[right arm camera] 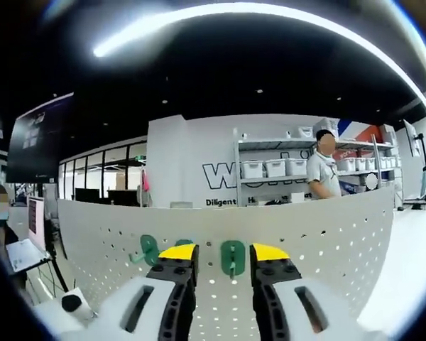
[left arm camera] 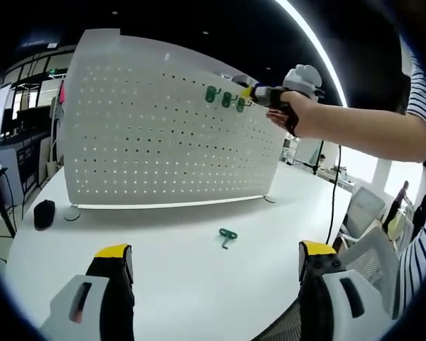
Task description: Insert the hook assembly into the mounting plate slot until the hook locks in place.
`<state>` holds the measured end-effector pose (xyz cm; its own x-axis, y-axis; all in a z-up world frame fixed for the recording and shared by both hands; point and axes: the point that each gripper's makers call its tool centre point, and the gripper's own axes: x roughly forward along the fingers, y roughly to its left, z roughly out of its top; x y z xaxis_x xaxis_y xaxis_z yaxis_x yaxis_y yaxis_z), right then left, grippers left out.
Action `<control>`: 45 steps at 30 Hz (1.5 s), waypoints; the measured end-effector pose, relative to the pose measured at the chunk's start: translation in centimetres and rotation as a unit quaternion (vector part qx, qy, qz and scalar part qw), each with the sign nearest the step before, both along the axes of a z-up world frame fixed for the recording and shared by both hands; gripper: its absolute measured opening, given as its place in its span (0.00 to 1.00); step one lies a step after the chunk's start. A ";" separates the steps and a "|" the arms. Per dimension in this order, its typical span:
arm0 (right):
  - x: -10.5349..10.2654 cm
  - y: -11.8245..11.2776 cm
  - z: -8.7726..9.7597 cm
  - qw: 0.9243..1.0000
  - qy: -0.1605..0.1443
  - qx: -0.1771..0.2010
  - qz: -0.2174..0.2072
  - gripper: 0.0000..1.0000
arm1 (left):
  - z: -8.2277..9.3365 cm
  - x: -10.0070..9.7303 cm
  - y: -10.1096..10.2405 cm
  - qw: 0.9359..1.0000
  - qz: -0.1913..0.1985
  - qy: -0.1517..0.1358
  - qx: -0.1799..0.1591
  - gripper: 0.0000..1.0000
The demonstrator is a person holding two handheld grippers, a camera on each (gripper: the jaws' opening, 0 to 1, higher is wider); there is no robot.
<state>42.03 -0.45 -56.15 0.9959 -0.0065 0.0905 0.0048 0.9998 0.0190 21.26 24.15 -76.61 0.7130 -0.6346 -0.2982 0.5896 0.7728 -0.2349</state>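
Setting: office-like hall with a bright ceiling light strip (right arm camera: 270,11) overhead; a white table (left arm camera: 163,241) carries an upright white pegboard (left arm camera: 163,135).
Right gripper: the right gripper (right arm camera: 224,252) is seen in the right gripper view with its yellow-tipped fingers (right arm camera: 177,251) parted, a green hook (right arm camera: 232,257) standing in the gap between them against the pegboard face (right arm camera: 326,234); whether the pads touch the hook cannot be told.
Beside the right fingers: a second green hook (right arm camera: 149,250) is mounted just left of the left yellow tip, hanging from the board.
Right gripper from afar: in the left gripper view the right gripper (left arm camera: 252,94) is held by a person's hand (left arm camera: 298,114) at the board's upper right, its tips at a row of green hooks (left arm camera: 226,99).
Left gripper: the left gripper (left arm camera: 216,252) is held wide open above the table, nothing between its fingers (left arm camera: 112,251).
Ahead of the left fingers: a loose green hook (left arm camera: 227,236) lies flat on the table, between the two tips and a little beyond them, apart from both.
Farther out: a black round object (left arm camera: 44,213) is seen on the table left of the board's base.
Background: white shelving with storage bins (right arm camera: 270,167) and a standing person (right arm camera: 324,174) are seen beyond the board's top edge.
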 end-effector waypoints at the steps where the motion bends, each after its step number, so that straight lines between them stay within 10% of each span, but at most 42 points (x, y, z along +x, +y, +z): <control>1: -0.3 0.1 -0.2 1.000 0.002 -0.005 0.001 0.31 | 0.0 0.0 0.0 1.000 0.000 0.000 0.001 0.99; 25: -10.2 1.2 -8.4 0.983 0.132 -0.115 0.050 0.69 | -0.6 -0.6 -0.7 1.000 -0.022 0.010 0.017 1.00; 35: -15.4 2.6 -12.8 0.943 0.198 -0.240 0.119 0.81 | -0.8 -0.8 -0.8 0.999 -0.026 0.015 0.020 1.00; 45: -18.2 1.8 -14.7 0.936 0.228 -0.238 0.121 0.89 | -1.0 -0.9 -0.9 0.999 -0.030 0.018 0.021 1.00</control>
